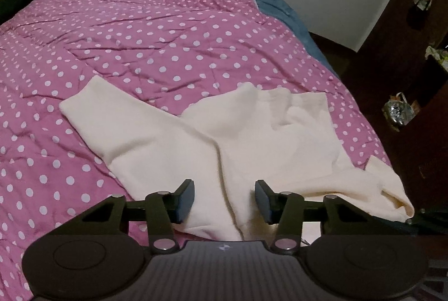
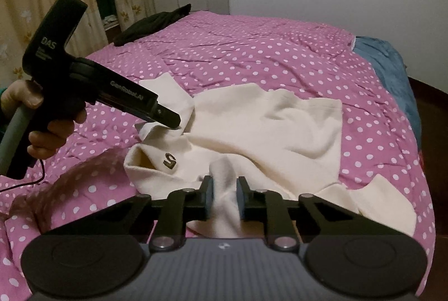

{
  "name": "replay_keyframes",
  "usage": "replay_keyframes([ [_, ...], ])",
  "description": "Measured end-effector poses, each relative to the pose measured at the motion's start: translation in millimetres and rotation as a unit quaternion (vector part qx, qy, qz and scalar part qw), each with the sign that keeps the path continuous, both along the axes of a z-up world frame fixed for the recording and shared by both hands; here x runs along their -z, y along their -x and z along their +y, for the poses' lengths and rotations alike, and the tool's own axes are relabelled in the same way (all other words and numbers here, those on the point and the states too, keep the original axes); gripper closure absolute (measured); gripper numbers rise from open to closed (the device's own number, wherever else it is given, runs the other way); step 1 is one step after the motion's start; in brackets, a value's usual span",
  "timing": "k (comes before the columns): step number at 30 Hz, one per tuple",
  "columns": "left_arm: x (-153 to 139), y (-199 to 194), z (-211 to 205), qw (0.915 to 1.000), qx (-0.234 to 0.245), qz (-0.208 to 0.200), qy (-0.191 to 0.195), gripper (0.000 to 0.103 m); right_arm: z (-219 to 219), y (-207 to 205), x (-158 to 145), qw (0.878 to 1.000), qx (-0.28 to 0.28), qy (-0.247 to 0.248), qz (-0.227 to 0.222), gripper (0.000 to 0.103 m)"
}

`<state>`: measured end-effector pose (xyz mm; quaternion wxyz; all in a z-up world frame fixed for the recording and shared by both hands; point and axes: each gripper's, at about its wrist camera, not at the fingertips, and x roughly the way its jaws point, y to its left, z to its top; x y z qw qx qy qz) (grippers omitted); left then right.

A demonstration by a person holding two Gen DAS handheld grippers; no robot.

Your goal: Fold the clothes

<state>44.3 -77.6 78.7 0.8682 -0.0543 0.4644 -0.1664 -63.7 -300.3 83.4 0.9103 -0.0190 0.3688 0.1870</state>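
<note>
Right tool (image 2: 224,198): clamped on a raised fold of the cream sweater (image 2: 266,127).
Left tool (image 1: 224,201): half-open, cloth between pads, not pinched.
Sweater: crumpled on the bed (image 2: 252,49), just ahead.
Advice: pinch firmly before lifting.

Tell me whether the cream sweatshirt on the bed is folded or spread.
Neither neatly: the cream sweatshirt lies crumpled on the polka-dot bedspread, one sleeve stretched outward, body bunched in ridges.
</note>
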Motion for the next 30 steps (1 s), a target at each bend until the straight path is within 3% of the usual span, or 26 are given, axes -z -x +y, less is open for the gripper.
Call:
replay_keyframes([
  [5,1,-1,-2,0.9998,0.002,0.009,0.015,0.050,-1,2,0,1.000,0.002,-0.001,-0.002,0.088],
  [10,7,-3,-5,0.9995,0.006,0.022,0.023,0.057,-1,3,-1,1.000,0.003,-0.004,-0.006,0.089],
  [12,8,-4,-4,0.9991,0.010,0.027,0.032,0.079,-1,3,-2,1.000,0.005,-0.008,-0.009,0.089],
  [14,6,-2,-1,0.9983,0.015,0.030,0.048,0.092,-2,5,-4,1.000,0.005,-0.010,-0.012,0.090],
  [17,-3,4,2,0.9983,0.023,0.013,0.052,0.100,-2,9,-8,1.000,0.002,-0.016,-0.016,0.092],
  [25,-40,46,28,0.9964,0.032,-0.031,0.072,0.101,-8,34,-27,0.999,-0.009,-0.035,-0.032,0.097],
  [30,-54,83,50,0.9960,0.040,-0.034,0.072,0.101,-8,62,-38,0.998,-0.032,-0.035,-0.037,0.098],
])
